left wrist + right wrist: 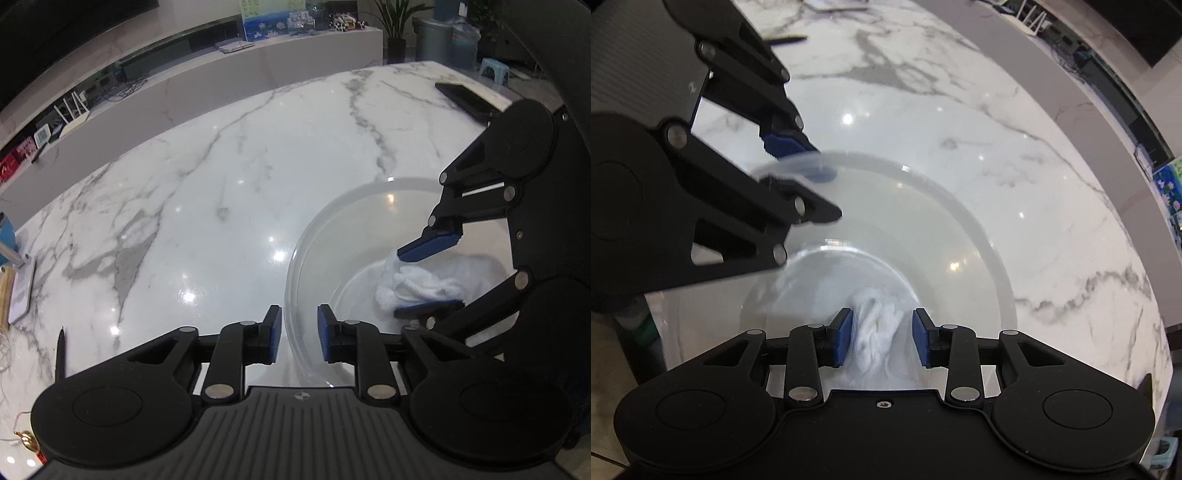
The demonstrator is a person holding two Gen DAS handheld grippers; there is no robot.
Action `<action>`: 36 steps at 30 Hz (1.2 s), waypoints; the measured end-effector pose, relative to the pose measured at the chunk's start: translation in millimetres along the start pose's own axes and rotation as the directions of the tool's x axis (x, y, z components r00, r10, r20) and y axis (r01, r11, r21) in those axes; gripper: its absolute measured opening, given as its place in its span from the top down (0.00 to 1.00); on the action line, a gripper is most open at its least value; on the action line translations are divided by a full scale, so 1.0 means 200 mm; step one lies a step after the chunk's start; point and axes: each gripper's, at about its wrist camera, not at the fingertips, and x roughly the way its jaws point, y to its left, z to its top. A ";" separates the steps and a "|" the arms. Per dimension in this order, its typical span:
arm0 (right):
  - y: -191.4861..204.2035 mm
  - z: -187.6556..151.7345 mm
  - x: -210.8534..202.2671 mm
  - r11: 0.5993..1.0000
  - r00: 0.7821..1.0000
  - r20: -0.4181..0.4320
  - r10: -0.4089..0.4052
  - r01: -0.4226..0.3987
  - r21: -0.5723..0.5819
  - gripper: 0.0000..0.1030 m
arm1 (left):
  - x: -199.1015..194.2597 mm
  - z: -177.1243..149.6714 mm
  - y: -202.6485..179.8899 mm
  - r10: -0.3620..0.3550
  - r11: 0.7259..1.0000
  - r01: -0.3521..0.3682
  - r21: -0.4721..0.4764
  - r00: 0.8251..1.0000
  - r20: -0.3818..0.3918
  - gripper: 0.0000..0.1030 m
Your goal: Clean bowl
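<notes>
A clear plastic bowl (325,236) stands on the white marble table (207,192). My left gripper (299,334) is shut on the bowl's near rim, one pad inside and one outside. My right gripper (424,277) reaches into the bowl and is shut on a white cloth (417,282) that rests on the bowl's bottom. In the right wrist view the cloth (877,332) sits bunched between the right gripper's (882,341) blue pads, inside the bowl (979,236), and the left gripper (798,162) clamps the rim at upper left.
A black phone (465,98) lies at the table's far right. A black pen (60,354) and a white device (20,291) lie at the left edge. A grey counter (221,74) runs behind the table.
</notes>
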 end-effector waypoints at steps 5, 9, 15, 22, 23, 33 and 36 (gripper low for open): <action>-0.02 0.00 -0.11 0.998 0.998 0.058 0.022 -0.026 0.058 0.56 | -0.06 0.01 0.06 -0.038 0.996 0.039 -0.075 0.999 0.025 0.59; -0.06 0.00 -0.19 0.991 0.993 0.111 0.034 -0.047 0.123 0.48 | -0.16 0.02 0.11 -0.051 0.990 0.060 -0.129 0.996 0.073 0.53; -0.11 -0.01 -0.35 0.967 0.980 0.198 0.013 -0.062 0.247 0.41 | -0.28 0.00 0.17 -0.058 0.971 0.095 -0.220 0.984 0.168 0.46; -0.09 -0.06 -0.43 0.923 0.978 0.185 -0.098 0.020 0.384 0.33 | -0.35 -0.07 0.15 0.003 0.944 0.075 -0.322 0.972 0.236 0.28; -0.09 -0.08 -0.43 0.910 0.978 0.175 -0.109 0.028 0.413 0.33 | -0.35 -0.08 0.14 0.006 0.943 0.068 -0.325 0.975 0.222 0.26; 0.03 -0.24 -0.55 0.828 0.958 0.191 -0.213 0.074 0.555 0.32 | -0.41 -0.14 0.07 0.153 0.918 -0.095 -0.385 0.980 0.124 0.21; 0.07 -0.29 -0.60 0.792 0.944 0.200 -0.261 0.091 0.604 0.29 | -0.45 -0.22 0.07 0.209 0.892 -0.135 -0.430 0.969 0.128 0.21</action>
